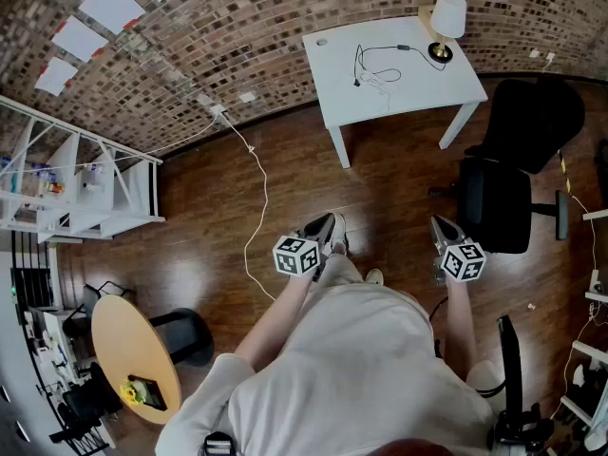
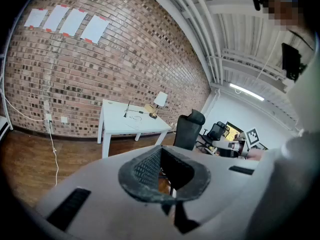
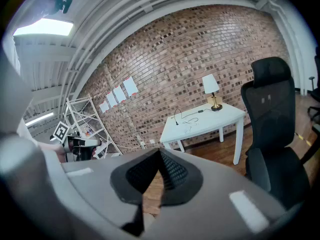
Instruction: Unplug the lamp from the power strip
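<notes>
Lamp (image 1: 446, 22) with a white shade and a brass-coloured base stands upright at the far right corner of the white counter (image 1: 423, 93), close to the brick wall (image 1: 266, 27). From the lamp's base a black cord (image 1: 385, 53) runs left across the counter top. It passes a small dark block on the line and ends in a loop beside a loose white cable bundle (image 1: 380, 84). Whether that bundle includes the power strip is too small to tell.

A black office chair (image 1: 508, 179) stands on the wooden floor (image 1: 380, 198) just to the right of the counter. A white cord (image 1: 258, 193) trails from a wall socket over the floor to the left of the counter, and further left is a white shelf rack (image 1: 81, 193). A round wooden table (image 1: 133, 350) sits at the lower left.

Both tools are well apart from the counter, held out in front of the person (image 1: 332, 369) and facing roughly toward it. The left tool (image 1: 329, 226) has its jaws closed together with nothing between them. The right tool (image 1: 443, 228) is likewise closed and empty.
</notes>
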`<state>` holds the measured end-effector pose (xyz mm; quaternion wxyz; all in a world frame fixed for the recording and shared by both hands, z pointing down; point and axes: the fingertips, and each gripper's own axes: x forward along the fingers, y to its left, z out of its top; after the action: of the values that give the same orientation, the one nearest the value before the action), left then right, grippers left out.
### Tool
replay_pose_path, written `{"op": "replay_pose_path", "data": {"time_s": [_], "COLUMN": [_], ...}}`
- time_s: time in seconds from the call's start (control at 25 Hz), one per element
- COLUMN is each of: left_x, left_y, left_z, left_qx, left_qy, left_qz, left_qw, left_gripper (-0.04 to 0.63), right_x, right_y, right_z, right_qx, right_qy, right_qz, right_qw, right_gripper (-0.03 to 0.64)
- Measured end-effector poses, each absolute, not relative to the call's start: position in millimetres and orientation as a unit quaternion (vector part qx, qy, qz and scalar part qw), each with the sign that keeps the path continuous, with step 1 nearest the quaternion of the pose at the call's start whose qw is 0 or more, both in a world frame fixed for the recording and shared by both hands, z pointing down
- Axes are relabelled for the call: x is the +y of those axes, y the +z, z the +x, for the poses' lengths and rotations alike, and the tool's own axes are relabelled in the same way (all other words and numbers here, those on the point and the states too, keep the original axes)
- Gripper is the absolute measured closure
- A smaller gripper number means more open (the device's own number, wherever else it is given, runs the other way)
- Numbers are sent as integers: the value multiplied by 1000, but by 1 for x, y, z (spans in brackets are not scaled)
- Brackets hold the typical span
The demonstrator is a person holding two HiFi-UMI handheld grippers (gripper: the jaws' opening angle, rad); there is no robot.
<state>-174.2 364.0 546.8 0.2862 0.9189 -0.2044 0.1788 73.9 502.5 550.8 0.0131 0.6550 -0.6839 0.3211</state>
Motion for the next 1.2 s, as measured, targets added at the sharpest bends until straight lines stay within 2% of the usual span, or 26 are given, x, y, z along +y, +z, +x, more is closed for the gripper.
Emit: {"op": "replay_pose_path", "data": {"time_s": [0.52,1.2], "left_x": [210,69], "left_y": [551,560], "left_z": [-144,-122], "left_qx": [-176,-92], "left_qy": [184,180], "left_qz": [924,945], "left_qw": [285,258], "left_gripper": [592,592], "right_x": [351,209], "right_y": [537,544], "right_z": [84,90], "right_qx": [-676,-641], "right_qy": [305,296], "right_qz": [669,708], "right_qw": [39,29], "right_gripper": [627,627]}}
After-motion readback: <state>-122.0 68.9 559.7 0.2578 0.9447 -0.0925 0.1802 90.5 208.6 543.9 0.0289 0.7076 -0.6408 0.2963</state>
